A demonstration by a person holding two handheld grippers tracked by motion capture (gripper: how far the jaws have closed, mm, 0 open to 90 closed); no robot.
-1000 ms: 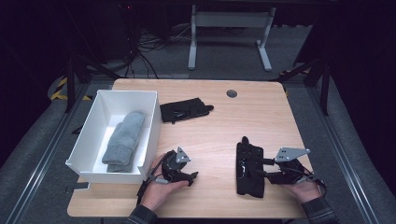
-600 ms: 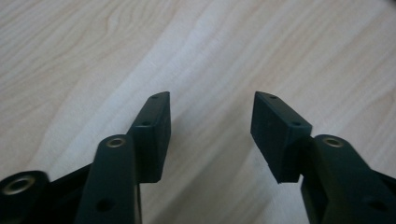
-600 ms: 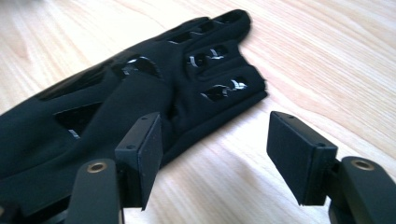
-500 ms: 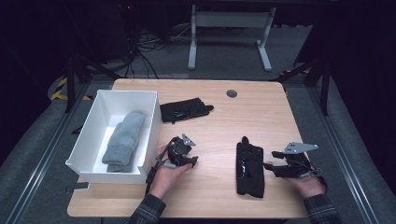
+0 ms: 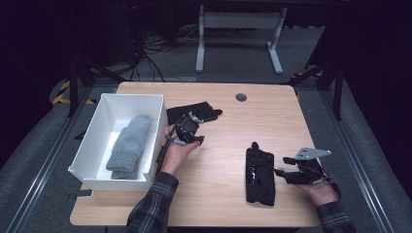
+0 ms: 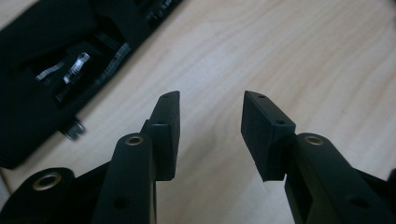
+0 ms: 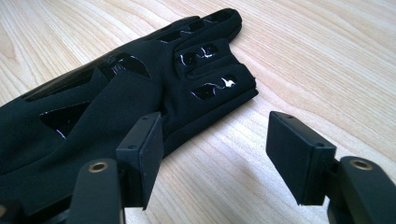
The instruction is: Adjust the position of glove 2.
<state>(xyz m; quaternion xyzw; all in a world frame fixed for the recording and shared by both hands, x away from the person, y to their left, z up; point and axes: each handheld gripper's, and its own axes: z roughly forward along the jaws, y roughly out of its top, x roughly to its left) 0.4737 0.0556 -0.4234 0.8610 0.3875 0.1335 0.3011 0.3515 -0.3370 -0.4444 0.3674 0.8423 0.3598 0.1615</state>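
The left hand-held gripper point(image 5: 190, 132), jaws narrowed from closing on nothing, hovers beside the far glove point(image 5: 194, 112); closing early would pinch bare tabletop point(image 5: 223, 189) and miss it.

— What does the work stand on?

— A light wooden table with rounded corners point(image 5: 272, 104), with a small round dark grommet point(image 5: 241, 97) near its far edge.

— And around it?

— Grey carpeted floor point(image 5: 374, 141), dim, with the room behind almost black. A pale metal T-shaped table frame point(image 5: 236, 29) stands beyond, a tangle of black cables point(image 5: 155, 48) lies left of it, and yellow-and-black hazard tape point(image 5: 63, 92) marks the floor at the left.
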